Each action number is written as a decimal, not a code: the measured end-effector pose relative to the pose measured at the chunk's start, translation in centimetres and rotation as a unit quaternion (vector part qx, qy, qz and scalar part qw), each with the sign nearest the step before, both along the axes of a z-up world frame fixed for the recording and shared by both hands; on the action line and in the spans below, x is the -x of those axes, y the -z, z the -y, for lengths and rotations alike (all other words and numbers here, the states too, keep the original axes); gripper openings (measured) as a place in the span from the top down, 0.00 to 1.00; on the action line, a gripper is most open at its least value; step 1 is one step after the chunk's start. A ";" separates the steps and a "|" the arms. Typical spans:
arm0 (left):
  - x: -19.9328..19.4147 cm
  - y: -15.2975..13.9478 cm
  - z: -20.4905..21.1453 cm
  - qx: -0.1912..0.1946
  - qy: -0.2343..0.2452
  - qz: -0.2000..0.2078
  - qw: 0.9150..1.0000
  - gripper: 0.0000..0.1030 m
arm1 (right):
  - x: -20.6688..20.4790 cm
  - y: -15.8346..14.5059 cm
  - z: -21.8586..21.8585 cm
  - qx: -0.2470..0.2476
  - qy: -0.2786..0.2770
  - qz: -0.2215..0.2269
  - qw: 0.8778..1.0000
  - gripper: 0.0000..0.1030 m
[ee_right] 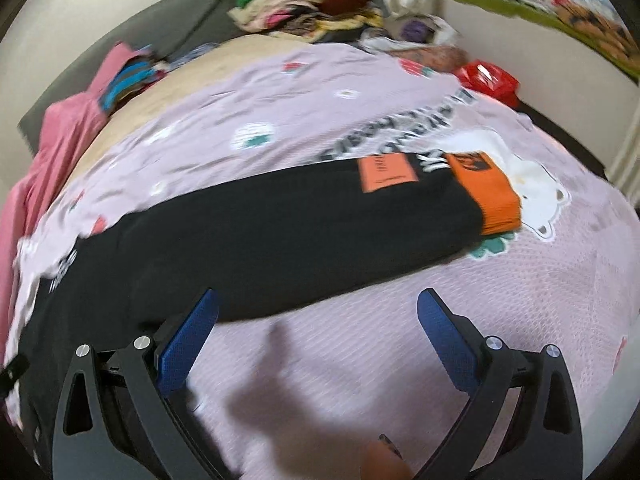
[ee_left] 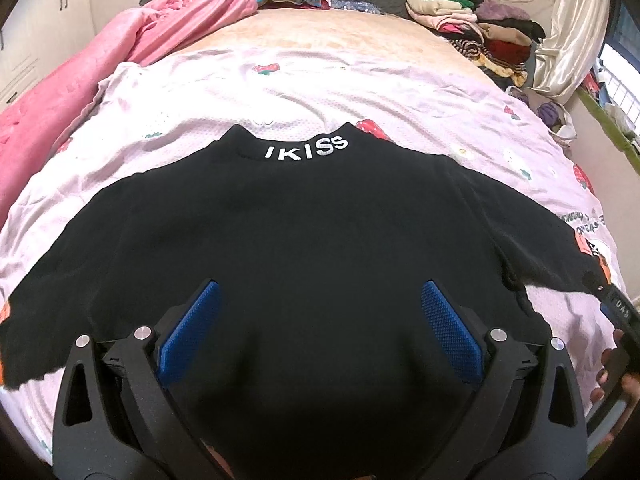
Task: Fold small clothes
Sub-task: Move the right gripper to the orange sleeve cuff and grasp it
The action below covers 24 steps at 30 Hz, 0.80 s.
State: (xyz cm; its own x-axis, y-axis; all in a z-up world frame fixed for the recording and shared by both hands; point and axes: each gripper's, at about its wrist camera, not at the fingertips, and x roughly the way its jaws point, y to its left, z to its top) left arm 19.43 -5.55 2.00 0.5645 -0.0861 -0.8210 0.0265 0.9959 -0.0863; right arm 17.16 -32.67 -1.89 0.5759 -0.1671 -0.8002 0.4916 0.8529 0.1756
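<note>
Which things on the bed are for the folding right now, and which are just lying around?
For the folding:
black top, spread flat
its sleeve with the orange cuff
left gripper, open over the top
right gripper, open beside the sleeve

Just lying around:
pink blanket
clothes pile at the far end
red bag
lilac bedspread underneath

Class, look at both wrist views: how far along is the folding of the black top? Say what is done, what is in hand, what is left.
Done: the black top lies spread flat on the pink sheet, collar away, sleeve stretched out to its orange cuff. In hand: nothing; the left gripper and right gripper are both open and empty. Left: every fold, since sleeves and body show none yet.
</note>
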 end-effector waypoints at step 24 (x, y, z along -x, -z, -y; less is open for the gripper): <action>-3.6 0.7 -1.0 0.010 -0.017 -0.013 1.000 0.09 | -0.1 2.1 12.6 -0.126 0.145 0.103 0.976 0.85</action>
State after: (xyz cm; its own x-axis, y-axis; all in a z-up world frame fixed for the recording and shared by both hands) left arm 23.01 -4.50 1.29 0.5453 -0.0838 -0.8340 -0.0100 0.9943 -0.1064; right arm 17.24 -45.29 -4.04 0.6867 -0.1603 -0.7090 0.6384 0.5994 0.4829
